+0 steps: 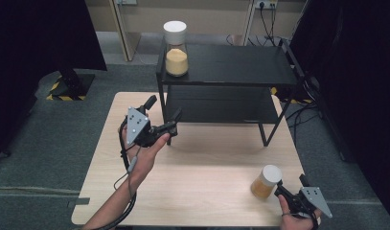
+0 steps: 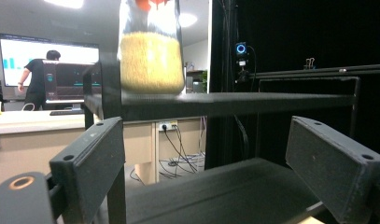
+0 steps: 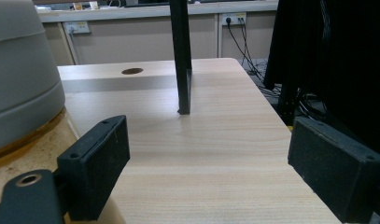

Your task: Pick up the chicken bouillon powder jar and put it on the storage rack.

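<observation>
The person's left gripper (image 1: 165,122) hangs at the front left corner of the black two-tier shelf (image 1: 231,67), its jaws spread wide with nothing between them. In the left gripper view those jaws frame the lower shelf board (image 2: 234,191), with the upper board running across above it.

On the upper board's left end stands a tall glass jar (image 1: 176,50) with a white lid (image 1: 175,29), roughly half full of yellow grain. It is upright and well clear of the left gripper. In the left gripper view the same jar (image 2: 151,56) rises just above the shelf edge.

The right gripper (image 1: 283,191) sits low at the near right corner of the light wooden table (image 1: 197,167). Its jaws are also wide apart and grip nothing. A shorter jar (image 1: 266,182) with a white lid and an amber-coloured filling stands just beside it. In the right gripper view that jar (image 3: 24,93) crowds the left edge next to one jaw; whether the pad touches the glass is hard to tell from here. Ahead of those jaws, one shelf leg (image 3: 180,56) stands on the tabletop.
</observation>
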A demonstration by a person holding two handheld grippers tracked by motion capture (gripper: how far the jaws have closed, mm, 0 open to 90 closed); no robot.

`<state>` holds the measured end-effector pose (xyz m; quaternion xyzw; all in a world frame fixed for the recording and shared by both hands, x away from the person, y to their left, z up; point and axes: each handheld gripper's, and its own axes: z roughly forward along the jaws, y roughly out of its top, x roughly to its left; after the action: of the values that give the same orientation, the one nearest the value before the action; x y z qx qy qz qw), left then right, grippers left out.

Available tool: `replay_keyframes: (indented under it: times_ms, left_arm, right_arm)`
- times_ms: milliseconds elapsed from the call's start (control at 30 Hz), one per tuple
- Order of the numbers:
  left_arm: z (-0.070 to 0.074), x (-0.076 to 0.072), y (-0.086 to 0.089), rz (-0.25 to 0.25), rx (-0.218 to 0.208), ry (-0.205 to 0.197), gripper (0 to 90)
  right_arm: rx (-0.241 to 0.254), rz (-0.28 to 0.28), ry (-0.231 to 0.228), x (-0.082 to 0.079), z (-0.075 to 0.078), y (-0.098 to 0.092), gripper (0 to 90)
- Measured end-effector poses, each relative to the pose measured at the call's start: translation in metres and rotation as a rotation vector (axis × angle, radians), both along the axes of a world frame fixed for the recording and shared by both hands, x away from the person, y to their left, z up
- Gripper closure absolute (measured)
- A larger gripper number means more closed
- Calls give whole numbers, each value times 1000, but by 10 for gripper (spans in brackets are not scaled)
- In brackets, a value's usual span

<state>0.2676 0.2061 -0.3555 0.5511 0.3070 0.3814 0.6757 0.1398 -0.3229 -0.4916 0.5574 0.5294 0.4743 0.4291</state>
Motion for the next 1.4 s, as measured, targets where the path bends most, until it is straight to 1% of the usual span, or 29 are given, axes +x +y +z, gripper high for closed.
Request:
replay_keyframes:
  times_ms: [167,200,267,333,367,433,667,833,900,1100,1133,1167,1200,1400]
  left_arm:
    - [-15,-5,5,-4,-1,7,108]
    - [-15,-5,5,-4,-1,7,107]
    - [-19,-7,7,-4,0,5,106]
    - [-24,-9,9,-3,-1,2,105]
    - [-29,-11,11,-5,2,2,104]
    - [-31,-12,12,-6,2,6,103]
    - [-51,-18,16,-11,-1,21,99]
    - [-64,-23,19,-16,5,19,97]
    - [-66,-25,19,-13,12,26,96]
    - [-82,-31,21,-12,9,56,93]
    - [-82,-31,21,-12,9,56,93]
    - [-87,-32,22,-10,9,64,93]
    - [-88,-32,22,-10,10,66,93]
    - [-106,-34,28,-16,38,105,92]
  right_arm:
    - [2,1,-1,0,0,0,129]
    - [2,1,-1,0,0,0,129]
    - [1,1,0,0,0,0,129]
    - [0,1,1,0,0,0,129]
    - [-1,0,1,0,0,0,129]
    - [-1,0,1,0,0,0,129]
    - [-1,-1,0,0,0,0,129]
    - [-1,0,-1,0,0,0,129]
    - [-1,0,0,0,0,0,129]
    - [-4,0,0,0,0,1,129]
    - [-3,0,-1,0,0,1,129]
    - [-3,0,0,0,0,1,129]
    - [-3,0,0,0,0,1,129]
    - [-2,1,-2,0,0,0,129]
